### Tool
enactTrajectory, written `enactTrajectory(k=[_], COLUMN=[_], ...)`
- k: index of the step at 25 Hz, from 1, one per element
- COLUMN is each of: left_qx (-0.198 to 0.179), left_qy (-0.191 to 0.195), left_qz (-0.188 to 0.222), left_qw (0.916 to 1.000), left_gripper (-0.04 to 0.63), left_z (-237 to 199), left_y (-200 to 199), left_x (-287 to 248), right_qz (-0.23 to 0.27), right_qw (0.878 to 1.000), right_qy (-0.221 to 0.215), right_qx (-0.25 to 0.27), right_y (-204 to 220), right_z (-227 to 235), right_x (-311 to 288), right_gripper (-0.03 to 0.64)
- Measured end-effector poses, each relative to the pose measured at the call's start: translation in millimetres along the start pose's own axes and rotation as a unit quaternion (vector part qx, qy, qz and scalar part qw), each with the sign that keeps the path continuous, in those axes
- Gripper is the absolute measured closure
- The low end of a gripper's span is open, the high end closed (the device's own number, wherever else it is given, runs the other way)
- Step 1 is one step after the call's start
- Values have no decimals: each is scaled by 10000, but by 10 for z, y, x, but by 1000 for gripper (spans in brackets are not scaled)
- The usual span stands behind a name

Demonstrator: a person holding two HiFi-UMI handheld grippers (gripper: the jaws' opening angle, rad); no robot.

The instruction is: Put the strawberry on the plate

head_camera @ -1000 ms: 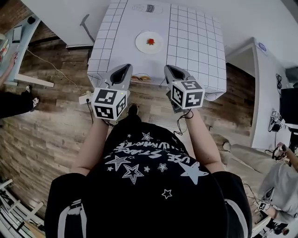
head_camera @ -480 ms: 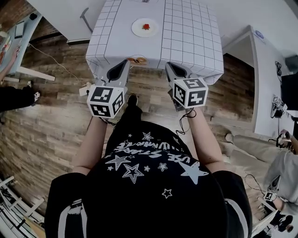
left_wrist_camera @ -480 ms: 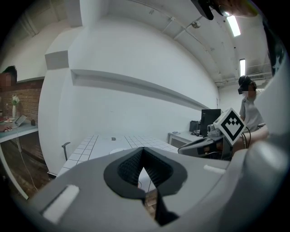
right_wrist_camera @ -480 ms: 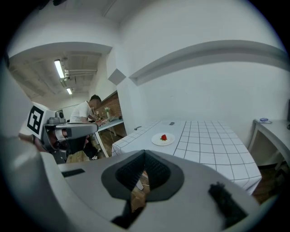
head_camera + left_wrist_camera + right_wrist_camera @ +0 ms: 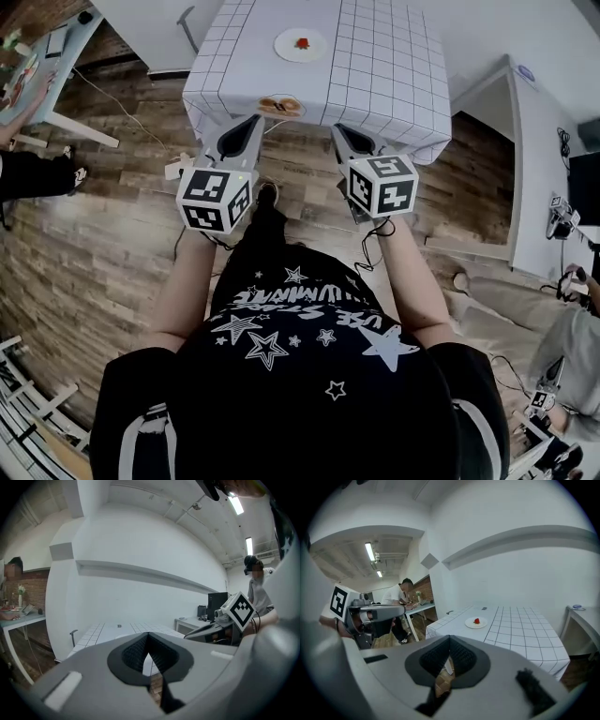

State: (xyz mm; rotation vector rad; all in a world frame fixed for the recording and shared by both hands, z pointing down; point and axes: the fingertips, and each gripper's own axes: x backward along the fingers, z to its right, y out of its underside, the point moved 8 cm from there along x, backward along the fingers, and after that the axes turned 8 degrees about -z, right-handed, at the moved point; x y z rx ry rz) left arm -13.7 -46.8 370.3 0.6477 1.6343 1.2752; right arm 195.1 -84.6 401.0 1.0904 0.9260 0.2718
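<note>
- Wooden floor (image 5: 112, 234) filled most of the head view, and the white gridded bench (image 5: 384, 66) stood at twelve o'clock, ahead of us.
- On that bench the plate (image 5: 285, 47) lay far from the near edge, and the strawberry (image 5: 302, 42) sat on the middle of it.
- At six o'clock from the plate, a smaller dish-like thing (image 5: 279, 106) with something orange-brown on it lay at the bench's near edge. We could not tell what it was.
- We held the left tool (image 5: 246, 127) at eleven o'clock and the right tool (image 5: 343, 133) at one o'clock before us. Both were near the bench's near edge and well apart from the plate.
- Each tool's own view showed its jaws closed tip to tip, with nothing between them.
- We judged the placing step done, since the berry rested on the plate and neither tool carried anything.
- The next move, as we read it, called for no grasp, only for keeping both tools clear of the bench so the plate was not knocked.
- Had the berry needed shifting, we would have had to step closer and part the jaws first.
</note>
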Motion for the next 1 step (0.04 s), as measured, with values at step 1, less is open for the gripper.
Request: enactTrajectory(k=[1], left_qx=[9], left_qy=[-24], left_qz=[6], left_qw=[10000], left_gripper=[588], left_z=[22], left_y=[19], left_x=[22], right_qz=[-9], right_qw=[10000], right_qy=[-26], right_qx=[10], right_y=[27], right_z=[-14], right_x=[15], right_gripper=[603])
